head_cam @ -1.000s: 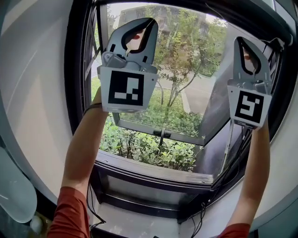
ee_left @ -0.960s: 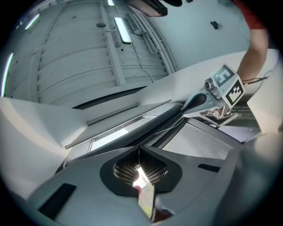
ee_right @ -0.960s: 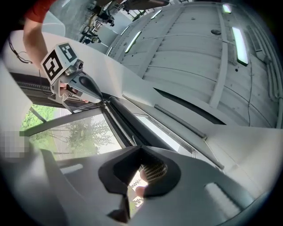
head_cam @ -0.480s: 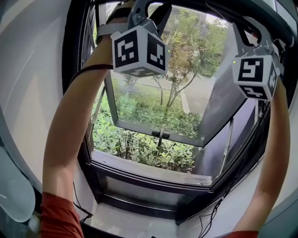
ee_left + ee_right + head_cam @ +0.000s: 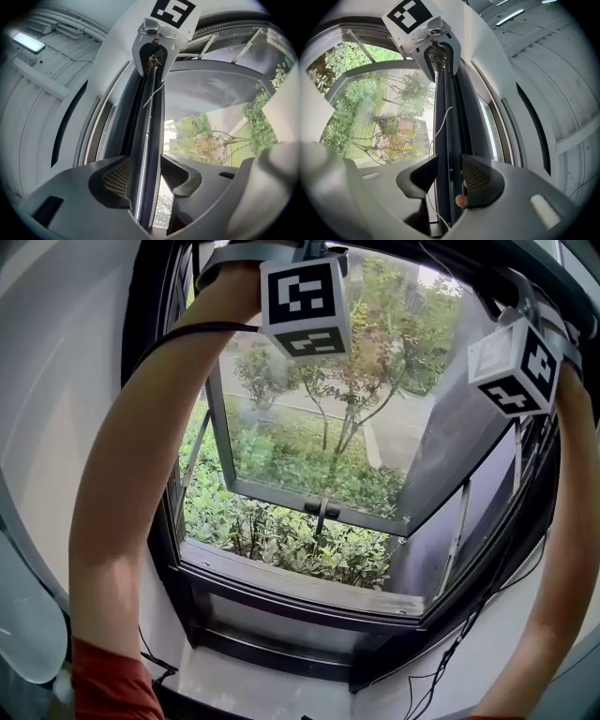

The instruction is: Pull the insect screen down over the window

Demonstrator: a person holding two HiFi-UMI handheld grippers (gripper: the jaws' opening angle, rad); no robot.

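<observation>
Left gripper (image 5: 146, 163) and right gripper (image 5: 450, 165) are up at the window frame's top edge. Their jaws have just been opening and each straddles the screen's bar (image 5: 151, 108) without clamping it, probably for a level two-handed pull. The screen is not yet drawn. Beyond it, the sash (image 5: 281, 494) stands open.

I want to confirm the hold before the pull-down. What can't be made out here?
Gripper views: left gripper and right gripper have just been opening, dark bar between the jaws; the bar hides their inner faces, so contact is unclear.
Head view: the jaws, behind the marker cubes and top edge.
Screen mesh: in no view.
</observation>
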